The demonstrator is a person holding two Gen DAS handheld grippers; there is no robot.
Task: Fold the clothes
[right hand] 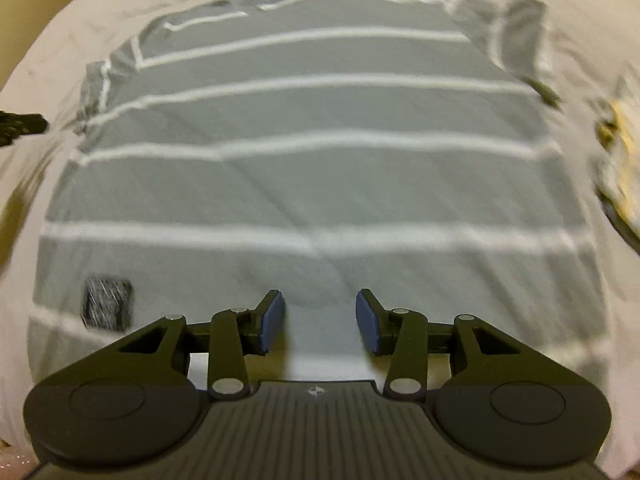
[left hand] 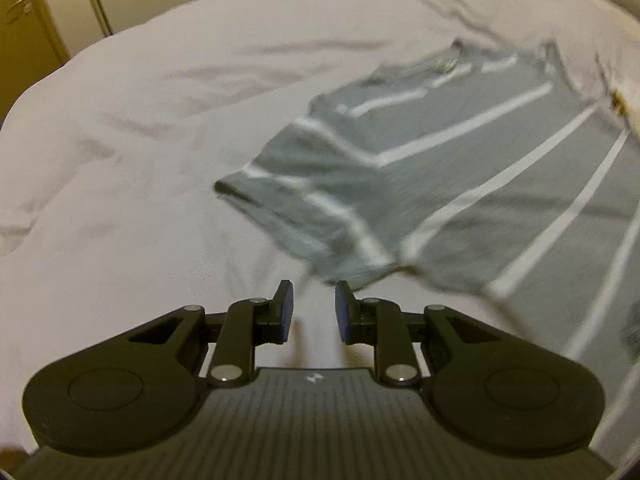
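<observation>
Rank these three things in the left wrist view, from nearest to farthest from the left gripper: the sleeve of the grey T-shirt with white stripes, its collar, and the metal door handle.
From the left gripper, which is open:
1. Sleeve of the grey T-shirt with white stripes, just ahead, slightly right.
2. Collar, farther up, to the right.
3. Metal door handle, far upper left, beyond the white bed sheet.

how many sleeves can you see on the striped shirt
2. Left sleeve spreads flat on the white bedsheet by the left gripper; right sleeve lies crumpled opposite.
</observation>
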